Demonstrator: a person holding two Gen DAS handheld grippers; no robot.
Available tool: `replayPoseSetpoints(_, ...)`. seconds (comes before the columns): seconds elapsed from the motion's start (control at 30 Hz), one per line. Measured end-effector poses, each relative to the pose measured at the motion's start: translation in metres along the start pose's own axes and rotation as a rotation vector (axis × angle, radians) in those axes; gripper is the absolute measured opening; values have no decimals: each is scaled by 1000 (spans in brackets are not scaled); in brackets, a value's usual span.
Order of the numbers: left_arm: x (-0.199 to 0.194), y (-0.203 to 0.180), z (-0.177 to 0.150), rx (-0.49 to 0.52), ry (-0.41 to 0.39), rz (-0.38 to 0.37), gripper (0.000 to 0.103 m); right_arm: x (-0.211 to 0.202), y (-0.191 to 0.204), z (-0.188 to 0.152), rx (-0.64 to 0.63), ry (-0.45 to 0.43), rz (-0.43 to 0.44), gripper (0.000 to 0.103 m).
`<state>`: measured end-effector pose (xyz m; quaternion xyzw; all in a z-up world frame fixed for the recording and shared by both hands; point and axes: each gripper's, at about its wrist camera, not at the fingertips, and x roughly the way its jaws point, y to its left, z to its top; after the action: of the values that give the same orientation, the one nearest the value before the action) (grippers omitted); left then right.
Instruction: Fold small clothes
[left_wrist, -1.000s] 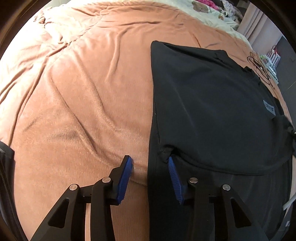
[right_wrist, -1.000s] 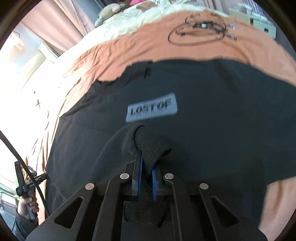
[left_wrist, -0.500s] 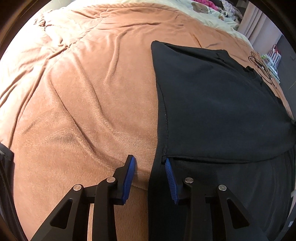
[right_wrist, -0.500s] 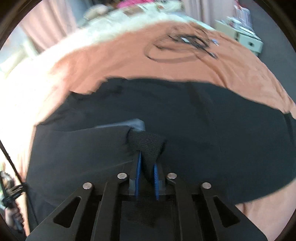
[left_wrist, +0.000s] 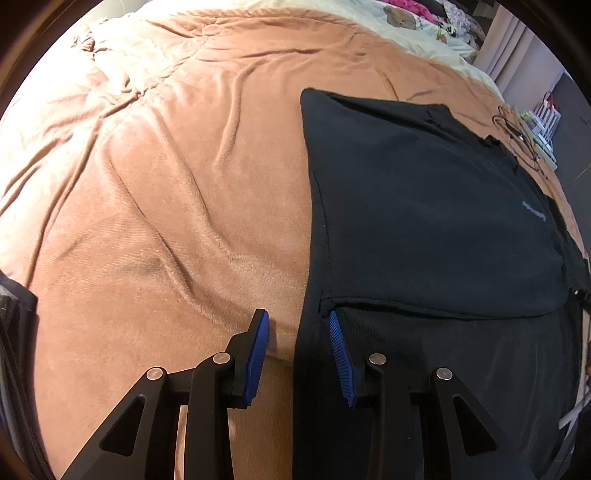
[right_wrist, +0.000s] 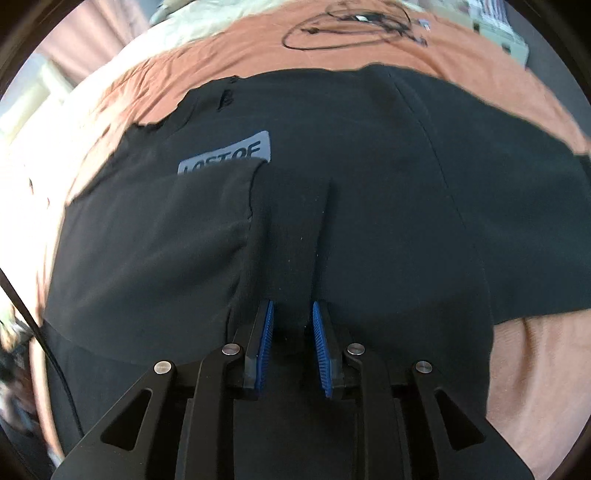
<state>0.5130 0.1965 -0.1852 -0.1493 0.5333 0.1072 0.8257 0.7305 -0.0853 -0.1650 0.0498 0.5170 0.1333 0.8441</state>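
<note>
Across the right half of my left wrist view lies the black t-shirt (left_wrist: 424, 206), spread flat on the orange blanket (left_wrist: 166, 177) that covers the bed, with one side already folded over so that a hem line runs across the lower middle of the frame. My left claw (left_wrist: 298, 332) stands open at the bottom centre, its blue pads (left_wrist: 258, 350) spread wide: the left pad sits over bare blanket, the right pad over the dark cloth, and the shirt's left edge runs up between them, gripped by neither. On the far right of the shirt a small grey label (left_wrist: 534, 213) shows edge-on. Near the upper right corner a loop of black cable (left_wrist: 517, 136) rests on the blanket, well apart from my left claw. From my right wrist view the t-shirt (right_wrist: 369, 184) fills the middle of the frame, and the grey label (right_wrist: 236, 153) in the upper left of the cloth reads partly as "LOSTOF", its lower edge covered by a folded flap. My right claw (right_wrist: 293, 321) is at the bottom centre with its pads parted and nothing pinched between them; black fabric lies just under and ahead of the tips, where a narrow crease runs upward. The black cable (right_wrist: 351, 26) coils on the blanket along the top of that frame, beyond the shirt's far edge.
</note>
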Motion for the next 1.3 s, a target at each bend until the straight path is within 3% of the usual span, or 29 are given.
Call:
replayPoseSetpoints(0.13, -18, -8, 6, 11, -33, -7, 36, -14, -2, -2, -10, -12, -78, 19)
replayPoseSetpoints(0.37, -36, -49, 21, 56, -62, -40, 36, -53, -49, -12, 100, -82, -23, 19)
replayPoseSetpoints(0.43, -37, -68, 26, 75, -65, -57, 37, -66, -67, -21, 142, -105, -19, 36)
replayPoseSetpoints(0.47, -37, -82, 29, 91, -66, -72, 37, -72, -77, -26, 164, -121, -20, 54)
replayPoseSetpoints(0.5, -37, -91, 29, 103, -66, -82, 38, -78, -84, -31, 181, -135, -22, 62)
replayPoseSetpoints(0.73, -30, -179, 37, 210, -61, -148, 38, -116, -158, -67, 367, -217, 8, 61)
replayPoseSetpoints(0.87, -19, -233, 40, 265, -49, -184, 38, -129, -202, -92, 475, -249, 30, 43)
replayPoseSetpoints(1.03, -5, -292, 37, 325, -31, -230, 38, -132, -238, -112, 567, -271, 23, 36)
replayPoseSetpoints(1.3, 25, -394, 29, 427, 25, -324, 38, -124, -268, -113, 657, -308, 57, 25)
